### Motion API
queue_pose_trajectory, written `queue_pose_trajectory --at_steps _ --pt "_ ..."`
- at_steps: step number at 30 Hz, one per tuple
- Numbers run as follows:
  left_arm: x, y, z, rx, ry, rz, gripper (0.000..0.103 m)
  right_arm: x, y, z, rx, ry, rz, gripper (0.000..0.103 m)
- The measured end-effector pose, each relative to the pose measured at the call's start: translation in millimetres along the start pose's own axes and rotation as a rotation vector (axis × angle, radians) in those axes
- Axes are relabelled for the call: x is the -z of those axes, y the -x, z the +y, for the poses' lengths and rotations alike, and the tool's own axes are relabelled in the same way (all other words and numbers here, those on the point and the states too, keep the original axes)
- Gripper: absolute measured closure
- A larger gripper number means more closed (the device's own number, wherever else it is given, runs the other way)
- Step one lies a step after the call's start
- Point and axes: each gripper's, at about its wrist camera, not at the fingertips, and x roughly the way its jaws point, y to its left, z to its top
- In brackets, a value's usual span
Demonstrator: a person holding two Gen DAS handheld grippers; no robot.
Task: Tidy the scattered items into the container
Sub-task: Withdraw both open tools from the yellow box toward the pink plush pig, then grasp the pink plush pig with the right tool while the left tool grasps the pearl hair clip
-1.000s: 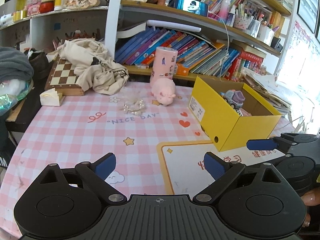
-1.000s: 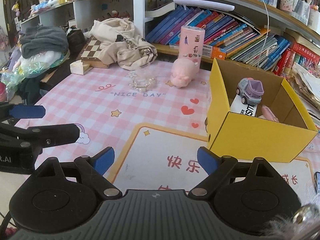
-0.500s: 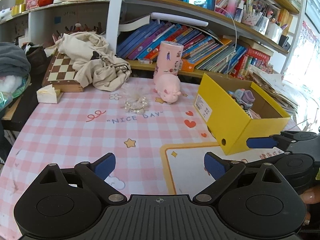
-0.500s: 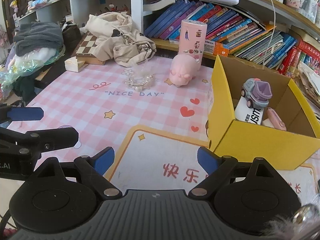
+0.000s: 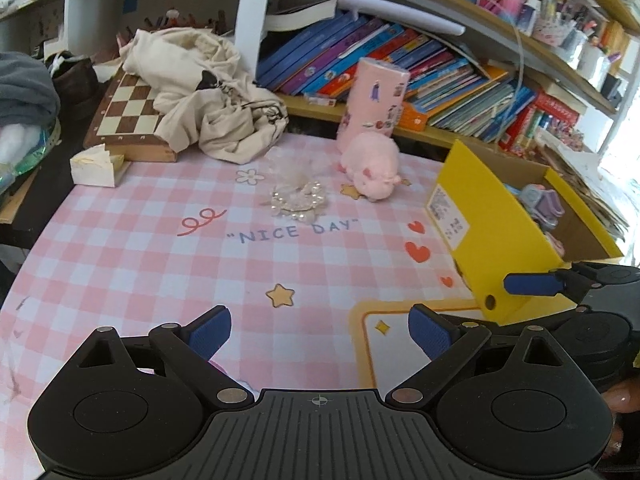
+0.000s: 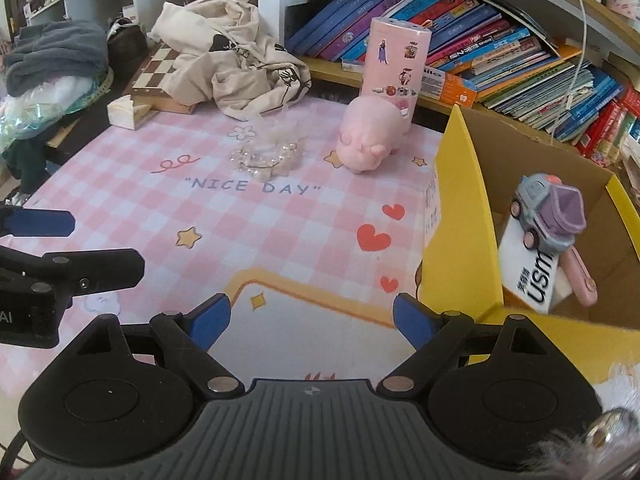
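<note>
A pink plush pig (image 5: 372, 164) (image 6: 368, 140) lies on the pink checked tablecloth in front of a tall pink tube (image 5: 374, 100) (image 6: 394, 64). Left of the pig rests a pearl bracelet with white tulle (image 5: 298, 200) (image 6: 266, 156). The yellow box (image 5: 480, 240) (image 6: 460, 220) stands at the right and holds a toy car (image 6: 550, 212), a white carton (image 6: 528, 268) and a pink item (image 6: 580, 276). My left gripper (image 5: 320, 330) hovers open over the cloth, well short of the bracelet. My right gripper (image 6: 312, 320) is near the box's front corner, its jaws closing slightly with nothing between them.
A chessboard (image 5: 128, 112) under a heap of beige cloth (image 5: 208, 92) sits at the back left, with a pale wooden block (image 5: 96, 166) beside it. Bookshelves (image 5: 440, 76) line the back. Grey clothing (image 6: 56, 56) is piled off the table's left edge.
Both grippers have moved forward and a little down over the table, so the pig, bracelet and box look nearer. Nothing on the table has shifted.
</note>
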Motion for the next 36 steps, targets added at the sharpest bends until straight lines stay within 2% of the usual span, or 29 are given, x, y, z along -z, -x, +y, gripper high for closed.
queue_pose_trajectory --at_steps 9,12,18,30,36 --pt "-16 -28 11 -0.016 0.010 0.021 0.006 -15 -22 6 0.008 0.065 -0.011 0.015" --pt "-21 -36 13 -0.022 0.004 0.019 0.006 -21 -23 11 0.009 0.114 -0.041 0.016" --pt "-33 -47 21 -0.036 0.002 0.014 0.006 -35 -26 17 -0.020 0.116 -0.070 0.017" --pt "-56 -63 41 -0.092 0.032 -0.021 0.006 -68 -60 4 0.024 0.031 -0.064 0.017" --pt "-60 -82 44 -0.115 0.001 -0.005 0.006 -87 -76 -11 0.035 -0.099 -0.039 0.017"
